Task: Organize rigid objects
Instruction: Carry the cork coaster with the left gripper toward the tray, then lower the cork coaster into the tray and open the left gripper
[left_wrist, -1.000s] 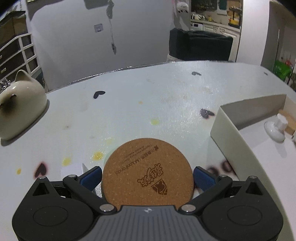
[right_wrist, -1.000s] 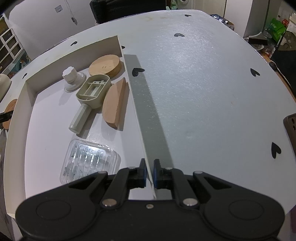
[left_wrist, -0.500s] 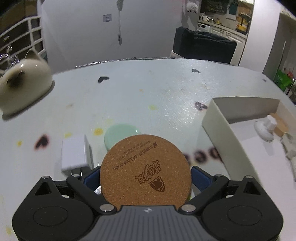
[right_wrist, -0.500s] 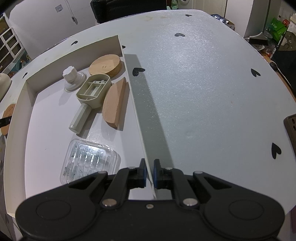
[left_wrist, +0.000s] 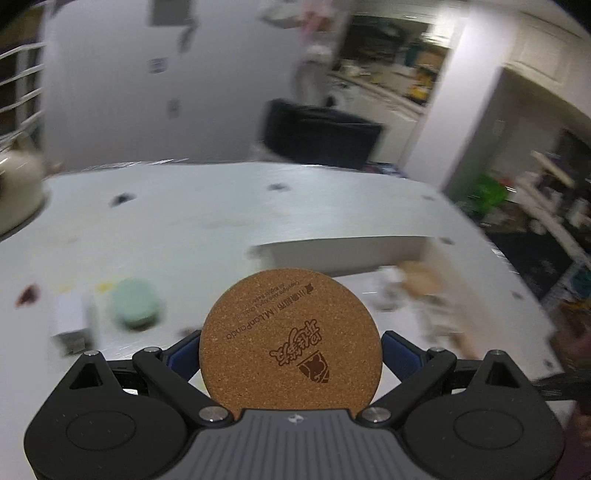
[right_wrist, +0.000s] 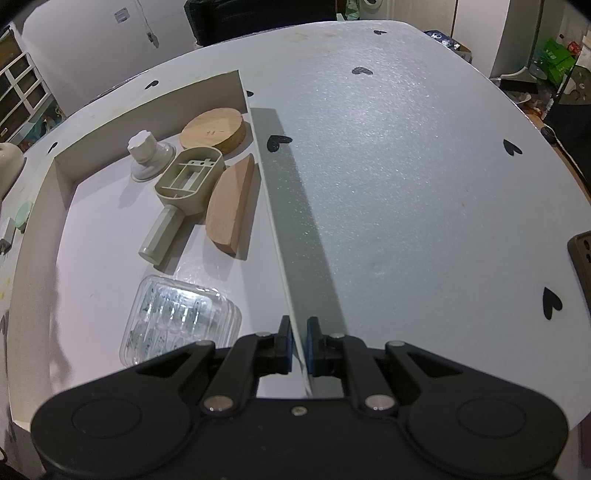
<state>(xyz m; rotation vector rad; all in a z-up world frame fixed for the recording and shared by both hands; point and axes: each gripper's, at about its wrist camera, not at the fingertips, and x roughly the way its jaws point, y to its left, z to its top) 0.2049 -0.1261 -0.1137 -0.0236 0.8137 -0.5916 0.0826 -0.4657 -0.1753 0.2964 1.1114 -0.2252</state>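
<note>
My left gripper (left_wrist: 291, 345) is shut on a round cork coaster (left_wrist: 291, 338) with printed lettering and holds it in the air, left of the white box (left_wrist: 343, 254). My right gripper (right_wrist: 298, 345) is shut on the right wall of the white box (right_wrist: 280, 206). Inside the box lie a round wooden disc (right_wrist: 212, 127), a white knob (right_wrist: 146, 155), a beige plastic handle piece (right_wrist: 184, 192), a half-round wooden block (right_wrist: 231, 206) and a clear plastic case (right_wrist: 177, 319).
A mint green round lid (left_wrist: 135, 302) and a white charger (left_wrist: 70, 317) lie on the table left of the box; both also show in the right wrist view, the lid (right_wrist: 23, 216). A cream cat-eared pot (left_wrist: 14, 184) stands far left. A dark phone (right_wrist: 581, 258) lies at the right edge.
My left gripper has risen and swung right toward the box with the coaster; its view is now motion-blurred. The right gripper has not moved.
</note>
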